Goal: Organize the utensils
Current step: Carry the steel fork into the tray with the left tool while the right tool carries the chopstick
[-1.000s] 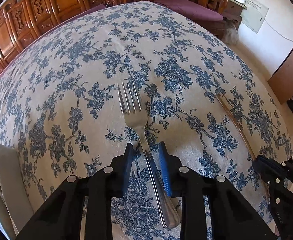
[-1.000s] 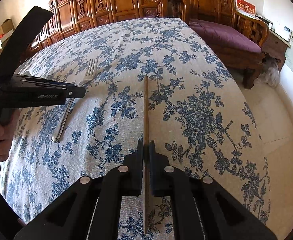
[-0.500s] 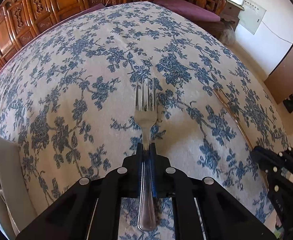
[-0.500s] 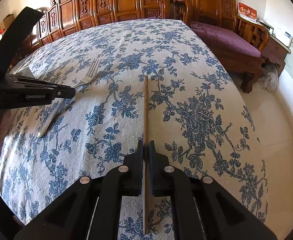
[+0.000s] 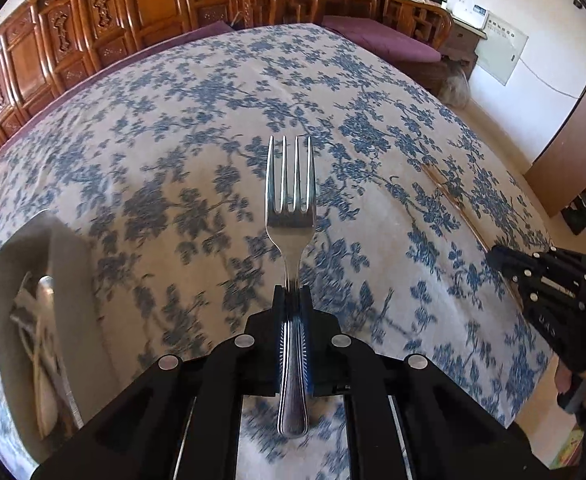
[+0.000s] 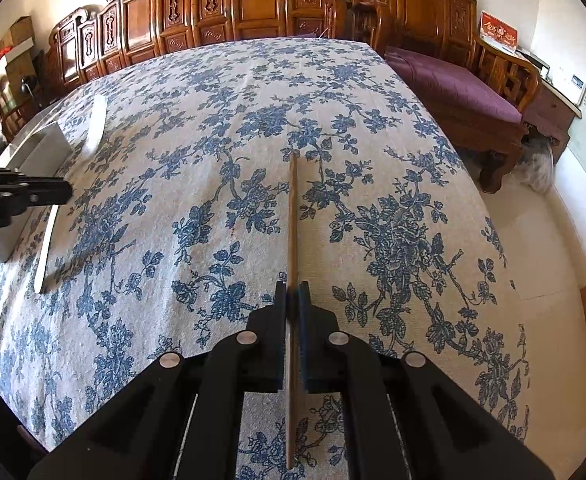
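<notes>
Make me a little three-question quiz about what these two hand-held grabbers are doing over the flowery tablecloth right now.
1. True or false: the left gripper is shut on the fork, tines pointing away from the camera.
2. Multiple choice: what does the right gripper hold between its fingers? A) a spoon B) wooden chopsticks C) a knife
3. Fill in: at the left edge of the left wrist view, a grey ______ already has utensils lying in it.

Key: 1 true; 2 B; 3 tray
</notes>
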A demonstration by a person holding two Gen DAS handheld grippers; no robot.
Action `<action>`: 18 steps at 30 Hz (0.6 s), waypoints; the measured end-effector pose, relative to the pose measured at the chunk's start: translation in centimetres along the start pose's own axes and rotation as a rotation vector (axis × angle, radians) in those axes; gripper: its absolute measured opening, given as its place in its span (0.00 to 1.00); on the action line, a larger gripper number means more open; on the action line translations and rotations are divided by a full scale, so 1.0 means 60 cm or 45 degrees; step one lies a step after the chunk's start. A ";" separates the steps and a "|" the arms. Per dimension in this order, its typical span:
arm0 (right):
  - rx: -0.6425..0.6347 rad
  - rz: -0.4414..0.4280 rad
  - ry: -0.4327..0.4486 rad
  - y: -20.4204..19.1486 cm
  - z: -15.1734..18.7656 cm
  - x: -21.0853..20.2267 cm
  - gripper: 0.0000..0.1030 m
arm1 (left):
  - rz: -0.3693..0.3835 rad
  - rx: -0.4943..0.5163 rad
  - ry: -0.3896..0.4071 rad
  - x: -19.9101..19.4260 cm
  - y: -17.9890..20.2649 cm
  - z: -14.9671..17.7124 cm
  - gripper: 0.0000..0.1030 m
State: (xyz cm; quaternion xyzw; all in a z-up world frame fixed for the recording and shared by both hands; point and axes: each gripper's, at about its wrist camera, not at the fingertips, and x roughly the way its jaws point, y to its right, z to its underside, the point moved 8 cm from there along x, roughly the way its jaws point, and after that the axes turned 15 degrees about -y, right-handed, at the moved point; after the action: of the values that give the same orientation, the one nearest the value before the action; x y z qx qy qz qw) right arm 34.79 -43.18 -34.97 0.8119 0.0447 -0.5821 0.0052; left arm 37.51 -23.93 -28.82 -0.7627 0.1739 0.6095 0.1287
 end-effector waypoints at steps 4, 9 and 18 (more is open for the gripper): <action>-0.030 -0.005 -0.003 -0.019 0.002 -0.006 0.06 | -0.016 -0.006 0.021 -0.021 -0.015 0.015 0.06; -0.066 -0.036 0.019 -0.050 -0.002 -0.025 0.06 | -0.014 -0.022 0.053 -0.050 -0.034 0.030 0.06; -0.113 -0.042 0.040 -0.084 -0.003 -0.043 0.06 | -0.020 -0.012 0.084 -0.055 -0.039 0.027 0.06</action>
State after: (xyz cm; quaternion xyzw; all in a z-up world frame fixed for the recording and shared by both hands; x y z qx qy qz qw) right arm 33.74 -38.32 -32.27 0.8191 0.0839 -0.5667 0.0307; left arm 36.41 -20.82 -26.00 -0.7843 0.1692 0.5838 0.1241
